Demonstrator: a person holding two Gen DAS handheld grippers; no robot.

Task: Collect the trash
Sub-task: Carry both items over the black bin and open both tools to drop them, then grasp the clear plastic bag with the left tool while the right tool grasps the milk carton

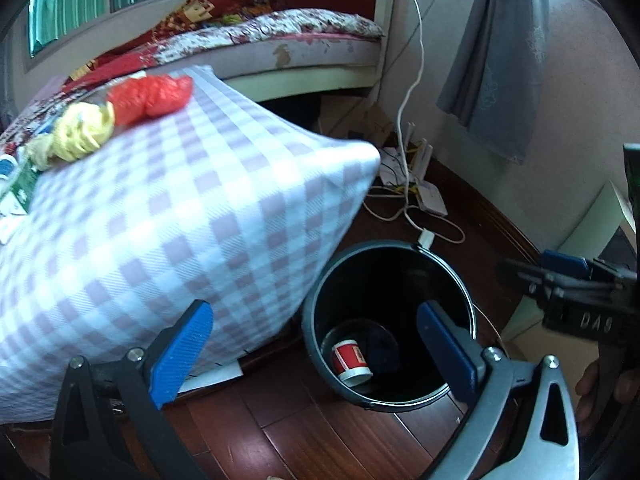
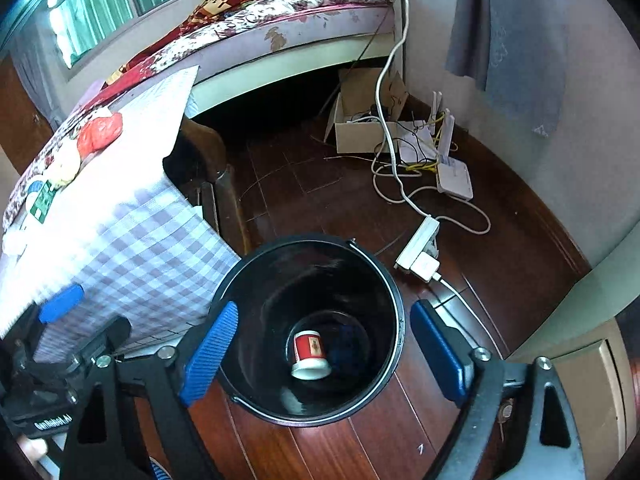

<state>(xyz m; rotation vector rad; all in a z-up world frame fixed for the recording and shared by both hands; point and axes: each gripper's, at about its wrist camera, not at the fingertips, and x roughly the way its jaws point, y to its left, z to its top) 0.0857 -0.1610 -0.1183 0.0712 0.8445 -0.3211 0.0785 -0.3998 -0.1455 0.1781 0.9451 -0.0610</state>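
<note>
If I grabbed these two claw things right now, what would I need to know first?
Left gripper: open, holding nothing.
Right gripper: open, empty, above the black bin.
Done: a red-and-white cup lies at the bottom of the bin.
Left: a red crumpled bag and a yellow crumpled wrapper sit on the checked tablecloth, with smaller packets at its far end. Probably fetch those next.

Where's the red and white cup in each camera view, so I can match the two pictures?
Left wrist: the cup lies at the bottom of the black bin, lower middle, between the open blue fingers.
Right wrist: the cup lies at the bin's bottom, lower centre.
Shared landmark: the white charger on the floor beside the bin's far rim.
</note>
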